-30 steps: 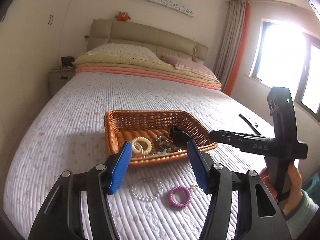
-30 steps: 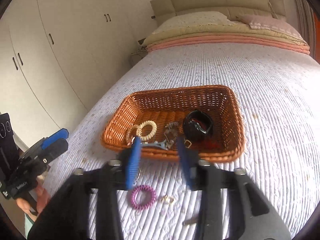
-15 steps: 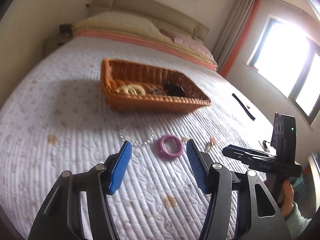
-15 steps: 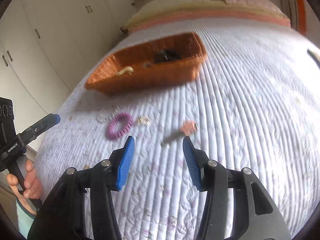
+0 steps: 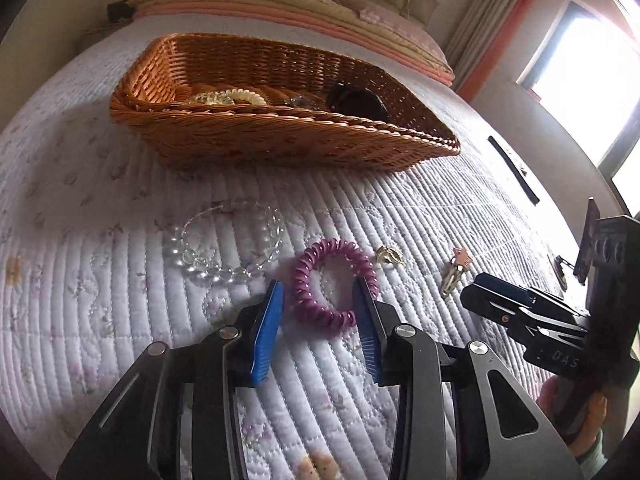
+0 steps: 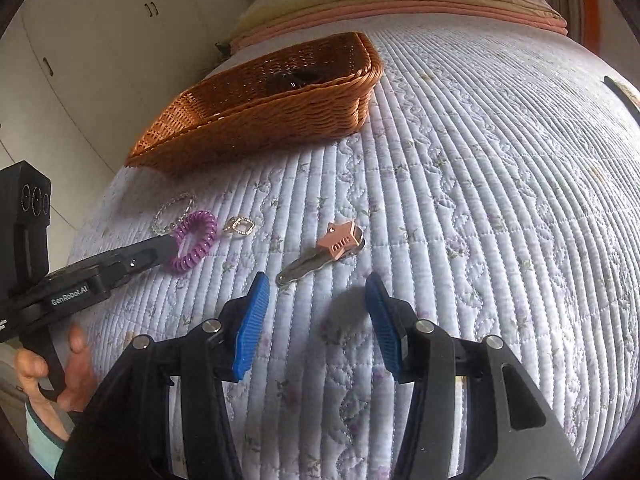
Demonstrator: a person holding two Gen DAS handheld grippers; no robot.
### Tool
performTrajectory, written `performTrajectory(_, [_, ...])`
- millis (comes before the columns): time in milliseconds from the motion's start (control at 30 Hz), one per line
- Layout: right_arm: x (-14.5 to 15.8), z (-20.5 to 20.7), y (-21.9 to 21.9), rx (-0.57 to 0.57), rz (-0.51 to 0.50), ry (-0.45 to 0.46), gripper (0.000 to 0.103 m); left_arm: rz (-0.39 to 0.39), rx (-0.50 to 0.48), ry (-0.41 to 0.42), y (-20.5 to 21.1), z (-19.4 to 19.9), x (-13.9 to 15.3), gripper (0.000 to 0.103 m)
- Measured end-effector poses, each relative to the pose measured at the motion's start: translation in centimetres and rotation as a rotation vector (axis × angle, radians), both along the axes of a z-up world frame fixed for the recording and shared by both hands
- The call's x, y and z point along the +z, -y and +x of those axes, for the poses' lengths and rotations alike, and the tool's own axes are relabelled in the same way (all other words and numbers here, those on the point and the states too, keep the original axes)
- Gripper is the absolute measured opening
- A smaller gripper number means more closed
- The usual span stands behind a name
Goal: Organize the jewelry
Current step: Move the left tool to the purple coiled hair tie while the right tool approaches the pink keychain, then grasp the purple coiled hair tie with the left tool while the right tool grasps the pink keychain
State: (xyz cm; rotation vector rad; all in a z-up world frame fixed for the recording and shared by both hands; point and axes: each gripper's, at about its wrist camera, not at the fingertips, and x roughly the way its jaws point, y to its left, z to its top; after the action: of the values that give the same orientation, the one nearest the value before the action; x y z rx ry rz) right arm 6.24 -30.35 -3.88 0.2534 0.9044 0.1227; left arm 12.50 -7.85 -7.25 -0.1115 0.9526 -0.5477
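A purple spiral hair tie (image 5: pixel 334 282) lies on the quilt between the blue pads of my left gripper (image 5: pixel 319 292), which is open around it, low on the bed. It also shows in the right wrist view (image 6: pixel 195 240). A clear bead bracelet (image 5: pixel 228 240) lies to its left, a small gold earring (image 5: pixel 389 256) to its right. A hair clip with a pink star (image 6: pixel 324 252) lies just ahead of my right gripper (image 6: pixel 318 286), which is open and empty. The wicker basket (image 5: pixel 280 144) behind holds a cream bracelet, a black item and other pieces.
The bed's quilt (image 6: pixel 480 200) spreads all around. A black strap (image 5: pixel 514 170) lies to the right near the bed edge. Pillows and folded blankets (image 5: pixel 320 8) are at the head. White wardrobes (image 6: pixel 80 60) stand to the left.
Both grippers have dropped low toward the quilt and moved forward. My left gripper now straddles the purple hair tie and its jaws have narrowed. My right gripper has closed in on the hair clip.
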Motion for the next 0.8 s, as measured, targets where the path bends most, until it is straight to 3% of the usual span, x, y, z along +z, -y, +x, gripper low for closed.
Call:
performTrajectory(100, [0.0,1.0,-0.2,0.006,-0.007,-0.005,0.046,0.020,-0.002,0.008,0.6,0.2,-0.1,0.028])
performTrajectory(200, [-0.3,2.0,-0.6,0.023,-0.019,-0.008,0.037,0.017,-0.030,0.007,0.8,-0.5,-0.1,0.025])
performTrajectory(333, [-0.5,3.2,-1.0,0.032,-0.044,-0.002,0.037,0.022,-0.065,0.013,0.9,-1.6,0.0,0.025])
performTrajectory(533, [-0.6,4.4,-2.1,0.020,-0.114,0.001,0.037,0.027,-0.025,0.010,0.7,-0.8,-0.2,0.024])
performTrajectory(800, [-0.7,5.6,-2.7,0.002,-0.177,0.007,0.034,0.124,-0.028,0.071,2.4,-1.1,-0.4,0.024])
